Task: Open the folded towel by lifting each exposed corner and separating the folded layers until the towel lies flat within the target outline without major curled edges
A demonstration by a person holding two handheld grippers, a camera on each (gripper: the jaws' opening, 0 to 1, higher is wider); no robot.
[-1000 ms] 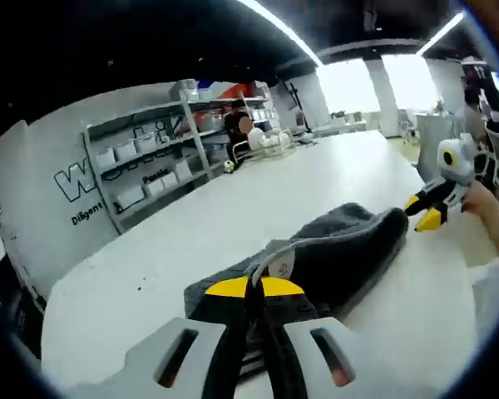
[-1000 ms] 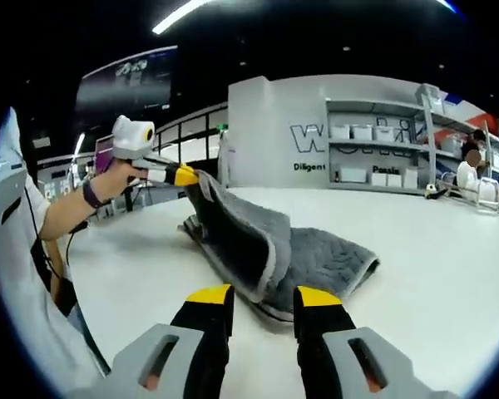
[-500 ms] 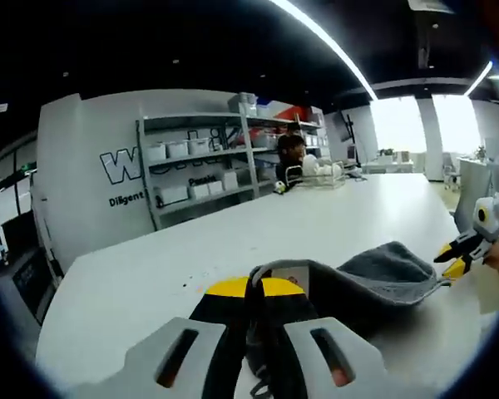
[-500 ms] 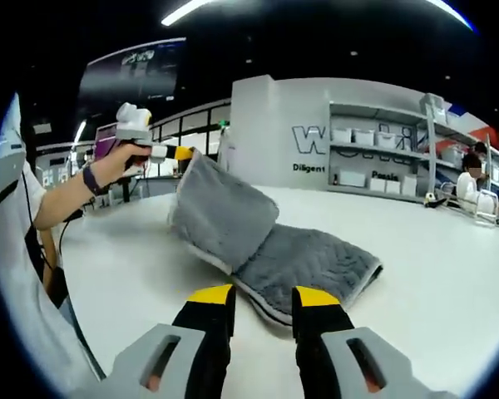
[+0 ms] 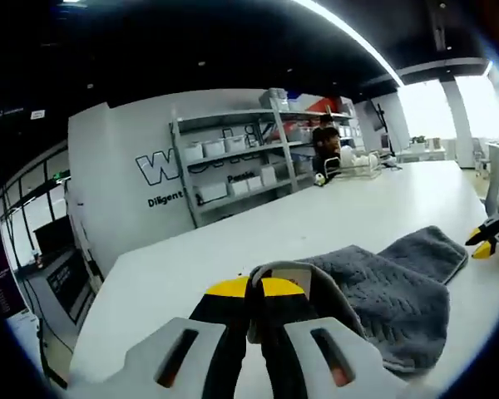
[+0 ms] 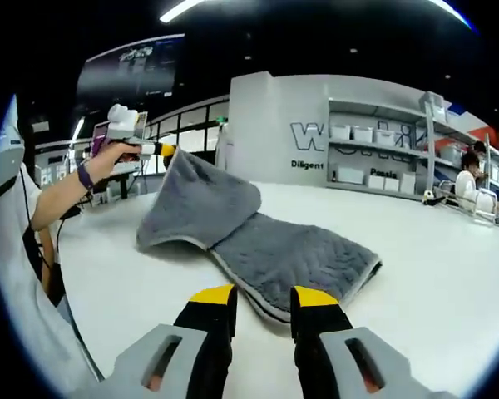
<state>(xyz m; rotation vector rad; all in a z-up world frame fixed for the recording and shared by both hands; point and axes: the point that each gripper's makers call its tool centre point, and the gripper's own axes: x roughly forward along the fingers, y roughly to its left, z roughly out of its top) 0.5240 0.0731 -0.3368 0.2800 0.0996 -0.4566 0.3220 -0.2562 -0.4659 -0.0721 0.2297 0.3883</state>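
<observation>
On the white table point(image 6: 416, 274) lies one grey quilted towel point(image 6: 299, 258), most of it flat, with one corner raised off the surface. The left gripper point(image 5: 254, 291) has its two yellow-tipped jaws pressed together on that raised corner; in the right gripper view the same gripper point(image 6: 160, 150) sits at upper left, held in the person's hand point(image 6: 108, 158), with the towel draping down from it in a soft peak. The right gripper point(image 6: 261, 297) hovers just off the towel's near edge, its two jaws apart and holding nothing; in the left gripper view its yellow tip point(image 5: 485, 244) sits beside the towel's far corner. Behind the table, one shelving unit point(image 5: 249, 166) holds several white bins, and one seated person point(image 6: 466, 179) is at the far end.
</observation>
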